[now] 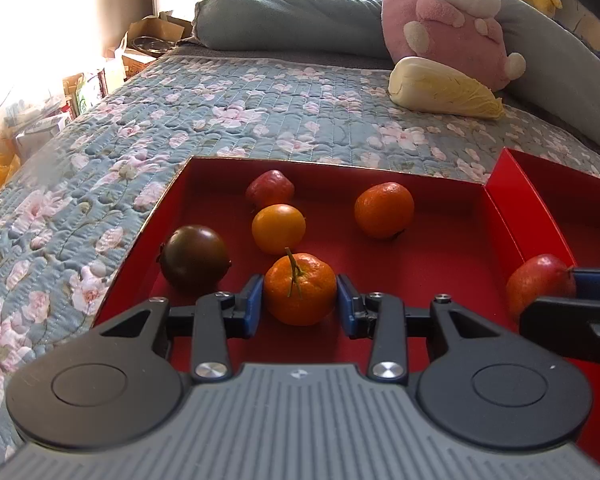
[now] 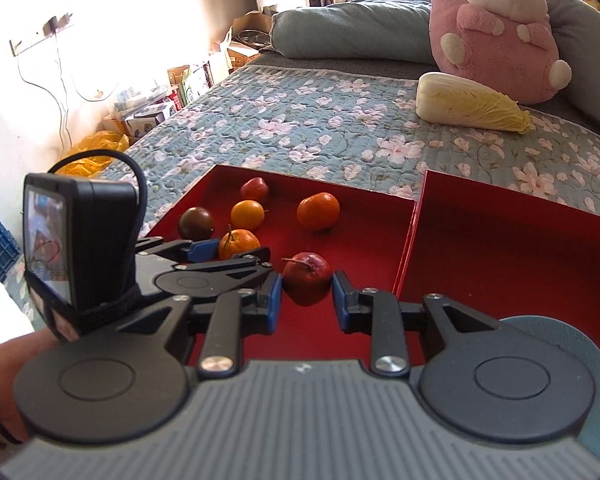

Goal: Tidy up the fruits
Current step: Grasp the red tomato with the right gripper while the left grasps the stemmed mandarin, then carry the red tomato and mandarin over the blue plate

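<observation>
The left tongs [image 1: 300, 300] hold a stemmed tangerine [image 1: 300, 289]: both blue pads bear on its flanks, and the fruit sits squarely between them, stem pointing up. It rests low in the left red tray [image 1: 428, 264], at the near side of the fruit group.

The right tongs [image 2: 306, 296] are clamped on a red apple-like fruit [image 2: 307, 283], pads on its two sides, stem tilted up and to the left. This fruit appears raised slightly off the tray floor, just left of the wall that divides the two trays.

Beyond the left tongs lie a dark tomato [image 1: 195, 258] to the left, a yellow-orange fruit [image 1: 278, 229] straight ahead, a small red fruit [image 1: 270, 189] behind it, and a second tangerine [image 1: 384, 210] ahead to the right.

The right red tray [image 2: 520, 248] lies immediately right of the right tongs and shows no fruit in it. Judgement: the right hand is nearer to it, so its fruit crosses the dividing wall first; the left-hand tangerine has farther to travel.
</observation>
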`<state>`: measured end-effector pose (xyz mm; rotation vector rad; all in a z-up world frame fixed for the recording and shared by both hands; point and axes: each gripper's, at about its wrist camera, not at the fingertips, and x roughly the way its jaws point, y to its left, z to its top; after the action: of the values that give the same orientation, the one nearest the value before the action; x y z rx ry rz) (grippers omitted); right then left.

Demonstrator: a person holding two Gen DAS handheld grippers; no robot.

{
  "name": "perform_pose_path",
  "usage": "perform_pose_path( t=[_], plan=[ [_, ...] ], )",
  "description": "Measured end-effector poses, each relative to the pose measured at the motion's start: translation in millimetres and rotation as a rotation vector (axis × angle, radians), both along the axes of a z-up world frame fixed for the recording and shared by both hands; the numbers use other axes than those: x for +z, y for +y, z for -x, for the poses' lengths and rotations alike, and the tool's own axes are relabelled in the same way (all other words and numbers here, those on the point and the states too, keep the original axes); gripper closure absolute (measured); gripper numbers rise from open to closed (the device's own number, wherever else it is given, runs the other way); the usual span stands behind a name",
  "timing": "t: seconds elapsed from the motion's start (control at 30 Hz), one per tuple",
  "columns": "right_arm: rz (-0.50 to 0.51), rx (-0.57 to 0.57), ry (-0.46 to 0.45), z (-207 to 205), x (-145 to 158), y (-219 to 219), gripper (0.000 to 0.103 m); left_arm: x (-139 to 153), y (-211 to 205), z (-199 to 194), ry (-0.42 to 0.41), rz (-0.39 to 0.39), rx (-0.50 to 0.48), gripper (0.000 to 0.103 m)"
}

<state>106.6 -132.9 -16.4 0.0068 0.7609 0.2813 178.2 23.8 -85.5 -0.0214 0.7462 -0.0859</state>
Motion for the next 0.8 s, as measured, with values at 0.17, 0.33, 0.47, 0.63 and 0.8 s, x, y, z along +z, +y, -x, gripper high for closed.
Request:
perform_pose_path(
  t=[0.17,0.33,0.47,0.63,0.8],
  plan=[
    [-0.002,-0.001,0.001,17,2,-2,0.072,9,6,14,-0.021,-0.002,0.008,0.059],
    [-0.012,0.004,-0.005,31,6,-2,0.072,17,5,33,-0.035,-0.014,-0.008,0.059],
    [-0.019,0.016,-0.014,40,9,-1,0.072,23,4,46,-0.048,-0.029,-0.015,0.059],
    [-0.028,0.028,-0.028,51,15,-2,0.072,28,5,59,-0.054,-0.045,-0.002,0.059],
    [-0.043,0.025,-0.037,57,17,-9,0.072,31,4,67,-0.059,-0.065,0.003,0.059]
  ],
)
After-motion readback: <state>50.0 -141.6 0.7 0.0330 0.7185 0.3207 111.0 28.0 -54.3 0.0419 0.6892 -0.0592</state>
